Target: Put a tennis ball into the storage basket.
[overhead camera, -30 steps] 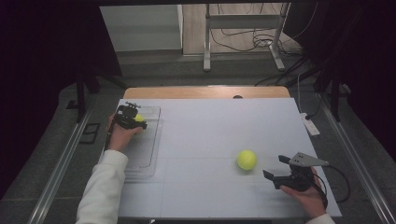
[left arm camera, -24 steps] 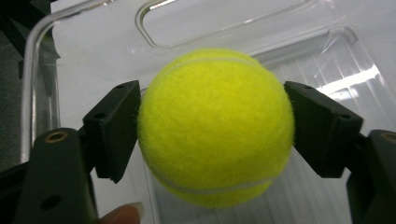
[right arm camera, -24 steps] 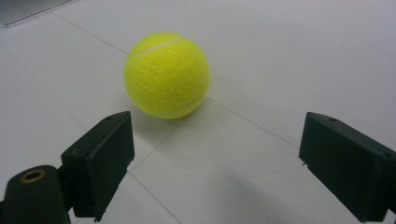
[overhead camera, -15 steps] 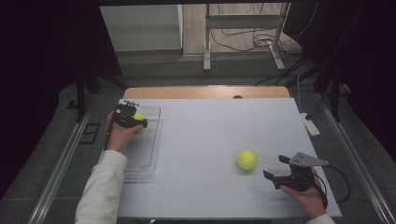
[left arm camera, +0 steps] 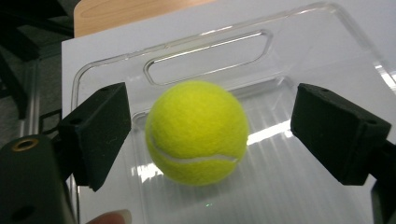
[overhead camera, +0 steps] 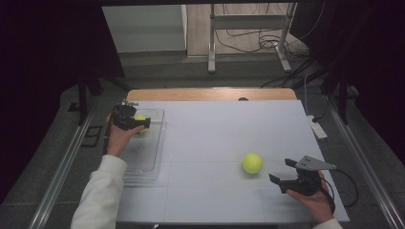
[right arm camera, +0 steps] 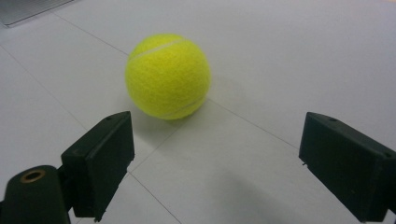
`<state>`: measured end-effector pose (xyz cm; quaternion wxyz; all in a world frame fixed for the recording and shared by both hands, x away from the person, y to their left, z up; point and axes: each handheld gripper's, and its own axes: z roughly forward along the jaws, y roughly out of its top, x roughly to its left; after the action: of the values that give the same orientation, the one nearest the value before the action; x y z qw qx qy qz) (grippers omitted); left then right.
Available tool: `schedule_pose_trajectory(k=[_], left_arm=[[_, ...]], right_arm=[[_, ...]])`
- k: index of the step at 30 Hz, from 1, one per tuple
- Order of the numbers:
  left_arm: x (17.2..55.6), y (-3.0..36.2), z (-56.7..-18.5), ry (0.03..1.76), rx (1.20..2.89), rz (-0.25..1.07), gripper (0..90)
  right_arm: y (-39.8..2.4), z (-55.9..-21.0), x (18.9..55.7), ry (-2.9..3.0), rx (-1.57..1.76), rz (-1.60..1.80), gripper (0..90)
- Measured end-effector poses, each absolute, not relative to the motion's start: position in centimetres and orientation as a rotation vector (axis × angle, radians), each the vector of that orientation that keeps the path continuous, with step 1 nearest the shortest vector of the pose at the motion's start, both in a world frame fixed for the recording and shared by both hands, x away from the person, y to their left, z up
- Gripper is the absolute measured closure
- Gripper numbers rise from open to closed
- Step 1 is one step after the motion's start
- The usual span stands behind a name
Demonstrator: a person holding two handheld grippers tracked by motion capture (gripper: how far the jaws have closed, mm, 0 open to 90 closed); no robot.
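Yellow-green felt sits between my left gripper's (left arm camera: 210,140) jaws: a tennis ball (left arm camera: 197,132) with a curved white seam, hovering over or resting in the clear plastic tray (left arm camera: 210,51); I cannot tell which. Those jaws stand wide, with a gap on each side of the ball, so they have hold of nothing. If the ball is not yet settled on the ribbed tray floor, I judge it could bounce or roll toward the tray's handle slot beyond the jaws. My right gripper (right arm camera: 215,163) is equally spread and empty, with a second tennis ball (right arm camera: 168,75) on the white table (right arm camera: 303,56) ahead of the jaws, nearer the left one. Closing off-centre could squirt it away, since round felt rolls easily.
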<state>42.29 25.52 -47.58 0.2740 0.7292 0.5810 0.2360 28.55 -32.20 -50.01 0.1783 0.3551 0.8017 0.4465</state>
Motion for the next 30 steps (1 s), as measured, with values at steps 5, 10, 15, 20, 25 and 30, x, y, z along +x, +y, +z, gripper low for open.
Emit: schedule_pose_trajectory(k=[5,10,15,20,25,30], left_arm=[[41.6,25.4,-46.9,1.525,1.932,0.621,13.4],[41.2,25.3,-46.6,1.500,1.912,0.603,13.7],[40.5,25.1,-45.9,1.458,1.875,0.565,13.8],[39.8,24.7,-45.2,1.419,1.862,0.571,14.1],[39.3,24.4,-44.7,1.396,1.865,0.567,14.6],[38.6,24.1,-44.3,1.360,1.851,0.554,15.0]], right_arm=[[-32.2,-50.0,28.6,2.268,1.005,1.264,10.6],[-32.2,-50.0,28.6,2.268,1.005,1.264,10.7],[-32.2,-50.0,28.6,2.268,1.008,1.263,10.7],[-32.2,-50.0,28.6,2.267,1.006,1.262,10.7],[-32.1,-50.0,28.6,2.268,1.009,1.262,10.6],[-32.2,-50.0,28.6,2.268,1.011,1.262,10.6]])
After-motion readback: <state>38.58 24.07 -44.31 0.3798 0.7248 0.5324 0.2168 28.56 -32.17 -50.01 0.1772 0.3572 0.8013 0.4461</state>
